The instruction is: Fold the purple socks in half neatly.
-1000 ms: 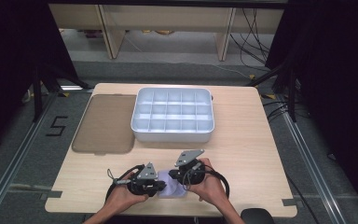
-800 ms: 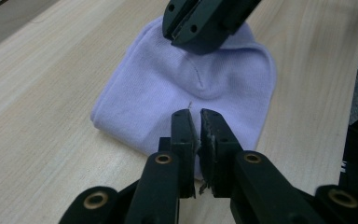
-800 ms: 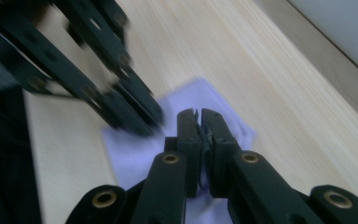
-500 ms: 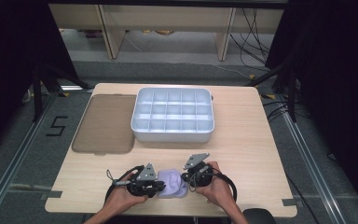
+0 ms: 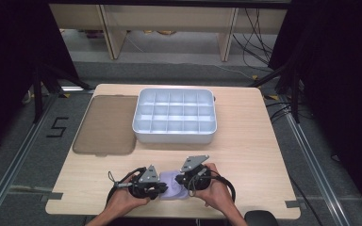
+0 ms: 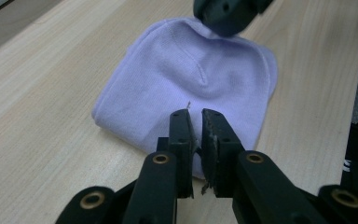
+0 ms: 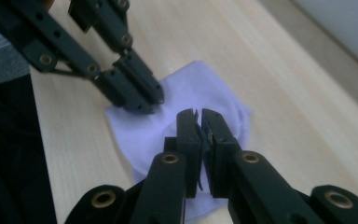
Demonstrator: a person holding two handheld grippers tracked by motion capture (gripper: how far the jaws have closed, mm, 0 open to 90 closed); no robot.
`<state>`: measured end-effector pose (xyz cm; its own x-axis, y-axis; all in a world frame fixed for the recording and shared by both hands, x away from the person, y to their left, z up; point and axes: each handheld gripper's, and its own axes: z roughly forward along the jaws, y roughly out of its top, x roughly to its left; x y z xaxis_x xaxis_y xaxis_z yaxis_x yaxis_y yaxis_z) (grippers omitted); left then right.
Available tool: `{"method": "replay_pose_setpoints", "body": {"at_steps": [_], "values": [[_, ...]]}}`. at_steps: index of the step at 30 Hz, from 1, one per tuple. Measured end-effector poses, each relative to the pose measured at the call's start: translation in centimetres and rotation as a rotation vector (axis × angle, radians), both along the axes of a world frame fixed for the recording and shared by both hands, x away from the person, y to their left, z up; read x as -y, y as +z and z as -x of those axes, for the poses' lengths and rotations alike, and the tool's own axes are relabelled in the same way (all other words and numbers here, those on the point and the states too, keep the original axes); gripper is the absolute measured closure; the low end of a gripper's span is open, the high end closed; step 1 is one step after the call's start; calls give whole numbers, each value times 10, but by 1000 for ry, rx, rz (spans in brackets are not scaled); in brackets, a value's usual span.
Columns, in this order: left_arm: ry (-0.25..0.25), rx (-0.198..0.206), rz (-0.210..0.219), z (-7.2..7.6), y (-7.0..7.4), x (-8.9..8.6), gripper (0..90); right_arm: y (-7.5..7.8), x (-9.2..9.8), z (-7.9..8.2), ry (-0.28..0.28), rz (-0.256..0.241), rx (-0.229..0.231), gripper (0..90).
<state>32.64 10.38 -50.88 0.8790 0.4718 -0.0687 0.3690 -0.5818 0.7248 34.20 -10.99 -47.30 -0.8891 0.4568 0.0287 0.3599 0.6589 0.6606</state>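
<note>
A white "5" (image 5: 58, 127) is taped on the floor left of the wooden counter (image 5: 245, 155). Near its front edge lies a folded lilac knit cloth (image 5: 172, 180); the left hand-held gripper (image 6: 195, 125) and right hand-held gripper (image 7: 199, 122) each pinch it, jaws nearly closed, as their close views show.

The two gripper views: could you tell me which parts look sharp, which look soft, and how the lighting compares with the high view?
Left gripper view: the lilac cloth and wood grain are sharp; the left claw is slightly soft. Right gripper view: the right claw is fairly crisp, while the cloth looks washed out. High view: the table is evenly lit, its surroundings dark.
</note>
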Motion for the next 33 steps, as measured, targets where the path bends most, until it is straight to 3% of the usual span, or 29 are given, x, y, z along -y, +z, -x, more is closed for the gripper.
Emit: {"method": "replay_pose_setpoints", "body": {"at_steps": [2, 5, 6, 7, 8, 12, 13, 15, 16, 18, 20, 23, 24, 25, 26, 29, 33], "values": [[-21, 10, -22, -1, 1, -2, 815, -4, -1, 1, 1, 25, -17, 868], [29, -2, 25, -1, 2, -1, 798, -13, -1, 0, 12, 74, -32, 869], [29, 22, 25, -4, 5, -2, 796, -15, -1, 1, -6, 95, -60, 869], [58, 23, 45, -6, 7, -3, 794, -16, -1, 1, -12, 99, -64, 870], [67, 44, 37, -12, 10, -5, 793, -18, -2, -1, 19, 81, -47, 871], [95, 36, 72, -29, 8, -6, 801, -18, -3, -2, 14, 92, -44, 871], [86, 28, 33, -32, 6, -7, 801, -18, -3, -2, 13, 92, -44, 871], [92, 13, 20, -35, -1, -9, 802, -18, -3, -2, 12, 91, -44, 871], [91, -2, 25, -35, -2, -10, 802, -18, -3, -2, 12, 91, -44, 871], [109, 6, 42, -34, -1, -9, 799, -19, -3, -3, 27, 90, -38, 871], [91, 21, 30, -33, 2, -11, 790, -18, -3, -2, 15, 92, -42, 870], [76, 24, 48, -26, 6, -11, 784, -18, -2, -2, 24, 79, -37, 865], [88, 2, 78, -21, 6, -9, 784, -17, -2, -1, 1, 79, -51, 863], [68, 3, 66, -17, 7, -10, 783, -16, -1, -1, 8, 81, -42, 861], [63, -25, 80, -11, 7, -10, 782, -16, -1, -1, 4, 70, -38, 861], [27, -38, 36, -2, 3, -10, 786, -14, 0, 1, -5, 78, -58, 862], [42, -42, 42, 1, 0, -6, 792, -15, 0, 1, 11, 77, -38, 862]]}}
